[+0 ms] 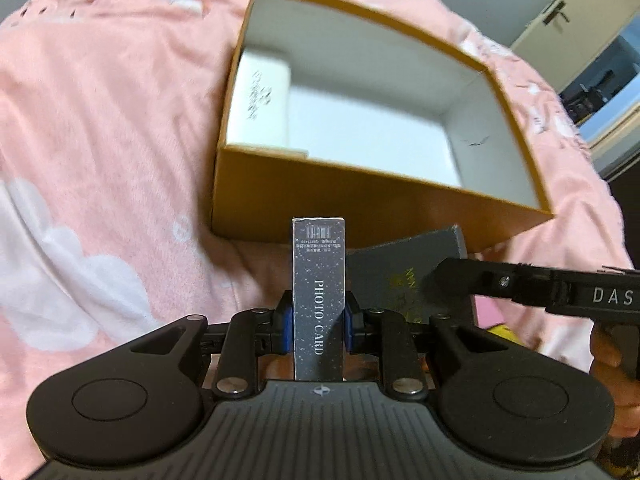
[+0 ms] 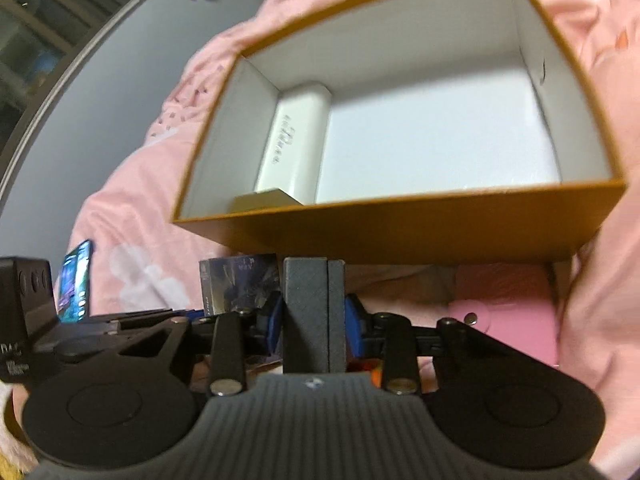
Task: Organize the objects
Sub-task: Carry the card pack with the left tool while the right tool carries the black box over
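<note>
An open tan box (image 1: 372, 208) with a white inside sits on the pink bedspread; it also shows in the right wrist view (image 2: 400, 232). A white carton (image 1: 260, 100) lies along its left wall, also in the right wrist view (image 2: 296, 140). My left gripper (image 1: 319, 316) is shut on a dark speckled "PHOTO CARD" box (image 1: 319, 292), held upright just in front of the tan box. My right gripper (image 2: 314, 320) is shut on a dark grey box (image 2: 314, 312), seen in the left wrist view (image 1: 404, 276) to the right of the photo card box.
A pink pouch with a snap (image 2: 508, 312) lies under the right gripper by the tan box. A phone with a lit screen (image 2: 74, 280) lies on the bedspread at the left. A grey wall and shelves stand beyond the bed. A cabinet (image 1: 580, 20) stands at the far right.
</note>
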